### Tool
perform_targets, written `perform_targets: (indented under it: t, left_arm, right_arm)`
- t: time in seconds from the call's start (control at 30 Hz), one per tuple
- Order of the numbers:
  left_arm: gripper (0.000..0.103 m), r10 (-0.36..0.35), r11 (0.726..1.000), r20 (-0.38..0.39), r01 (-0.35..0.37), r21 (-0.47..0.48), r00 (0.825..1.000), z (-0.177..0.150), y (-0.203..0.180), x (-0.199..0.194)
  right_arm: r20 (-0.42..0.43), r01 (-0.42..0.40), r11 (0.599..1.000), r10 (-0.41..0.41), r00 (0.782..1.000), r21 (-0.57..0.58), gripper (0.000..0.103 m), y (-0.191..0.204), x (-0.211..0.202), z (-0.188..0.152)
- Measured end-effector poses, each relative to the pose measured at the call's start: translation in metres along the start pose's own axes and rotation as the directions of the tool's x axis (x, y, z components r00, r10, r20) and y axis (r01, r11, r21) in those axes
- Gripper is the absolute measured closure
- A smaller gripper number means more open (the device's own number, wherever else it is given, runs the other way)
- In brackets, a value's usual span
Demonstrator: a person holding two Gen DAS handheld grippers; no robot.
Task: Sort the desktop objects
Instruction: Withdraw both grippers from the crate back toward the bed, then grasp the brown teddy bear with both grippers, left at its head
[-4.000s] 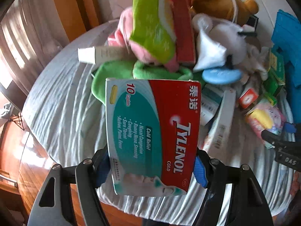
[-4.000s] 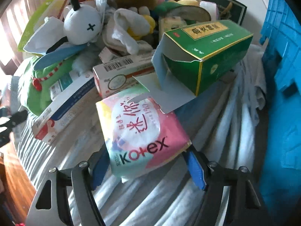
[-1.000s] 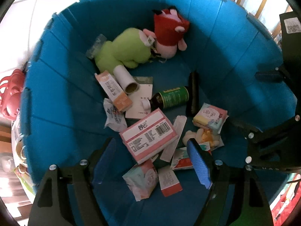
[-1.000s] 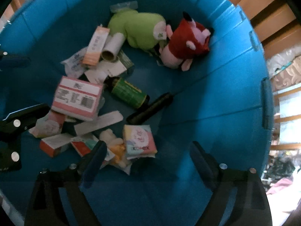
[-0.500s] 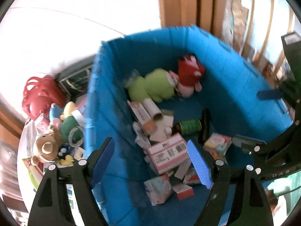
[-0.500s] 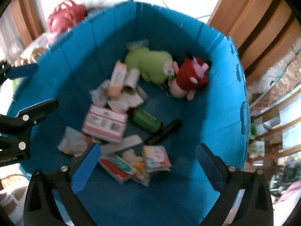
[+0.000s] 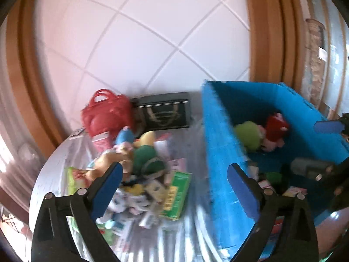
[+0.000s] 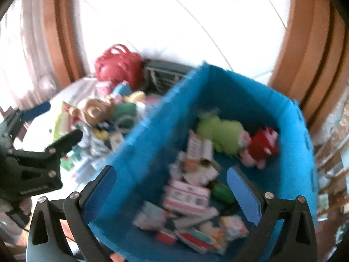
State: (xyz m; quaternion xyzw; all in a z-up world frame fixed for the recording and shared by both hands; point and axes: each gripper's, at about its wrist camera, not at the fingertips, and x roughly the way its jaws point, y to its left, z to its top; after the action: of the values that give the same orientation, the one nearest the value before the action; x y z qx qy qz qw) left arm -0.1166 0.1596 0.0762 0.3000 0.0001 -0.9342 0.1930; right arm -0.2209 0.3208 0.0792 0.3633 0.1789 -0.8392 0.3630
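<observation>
A blue bin [image 7: 220, 131] stands at the right of the cloth-covered round table [image 7: 192, 229]. Inside it lie a green plush [image 8: 220, 131], a red plush [image 8: 264, 146], a pink-and-white box [image 8: 187, 196], a green bottle [image 8: 222, 192] and several small packs. My left gripper [image 7: 173, 168] hangs above the table beside the bin's left wall, its jaws opening with nothing between them. My right gripper [image 8: 172, 170] is open and empty above the bin's near corner. A blurred heap of toys and boxes sits left of the bin, with a green box [image 7: 176, 194] nearest it.
At the back of the table are a red bag [image 7: 106, 113] and a black box [image 7: 163, 113]. A brown teddy [image 7: 104, 161] tops the heap. White tiled floor and wooden frames lie beyond. The table edge curves along the left.
The Tylenol box and Kotex pack held earlier are out of the jaws. Both grippers rose out of the bin; the left swung leftward over the table and its jaws widened.
</observation>
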Motion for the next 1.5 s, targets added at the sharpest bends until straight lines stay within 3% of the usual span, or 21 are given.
perform_targets:
  t: [0.17,0.4,0.5,0.73,0.97,1.13,1.33,1.43,1.5]
  left_arm:
    - [0.005,0.118,0.993,-0.001,-0.118,-0.031,0.993,-0.026,0.075,0.008]
    - [0.005,0.185,0.975,-0.087,-0.194,-0.105,0.979,-0.067,0.188,0.027]
    - [0.005,0.211,0.967,-0.129,-0.226,-0.120,0.969,-0.084,0.232,0.042]
    - [0.005,0.183,0.966,-0.213,-0.215,-0.143,0.960,-0.113,0.294,0.085]
    - [0.005,0.070,0.985,-0.212,-0.101,-0.138,0.975,-0.098,0.289,0.122]
    - [0.005,0.027,0.993,-0.199,-0.048,-0.104,0.980,-0.073,0.262,0.163]
    - [0.006,-0.006,0.998,-0.241,-0.010,-0.066,0.971,-0.065,0.240,0.209]
    - [0.019,-0.023,0.998,-0.270,0.008,-0.055,0.963,-0.071,0.235,0.222]
    - [0.022,-0.052,0.997,-0.284,0.035,-0.064,0.957,-0.076,0.234,0.229]
  right_arm:
    - [0.033,-0.081,0.997,0.081,0.996,0.009,0.000,0.048,0.013,0.019]
    - [0.060,-0.165,0.985,0.162,0.985,0.049,0.000,0.113,0.044,0.043]
    - [0.058,-0.166,0.982,0.161,0.985,0.093,0.000,0.132,0.064,0.048]
    - [-0.018,-0.132,0.977,0.137,0.990,0.170,0.000,0.166,0.130,0.052]
    - [-0.066,-0.102,0.962,0.122,0.990,0.252,0.000,0.174,0.173,0.048]
    - [-0.034,-0.114,0.949,0.129,0.991,0.295,0.000,0.169,0.190,0.060]
    - [-0.013,-0.163,0.925,0.178,0.984,0.344,0.000,0.167,0.236,0.074]
    - [-0.009,-0.203,0.908,0.222,0.975,0.367,0.002,0.169,0.261,0.076]
    - [-0.017,-0.227,0.899,0.251,0.968,0.374,0.011,0.171,0.276,0.078]
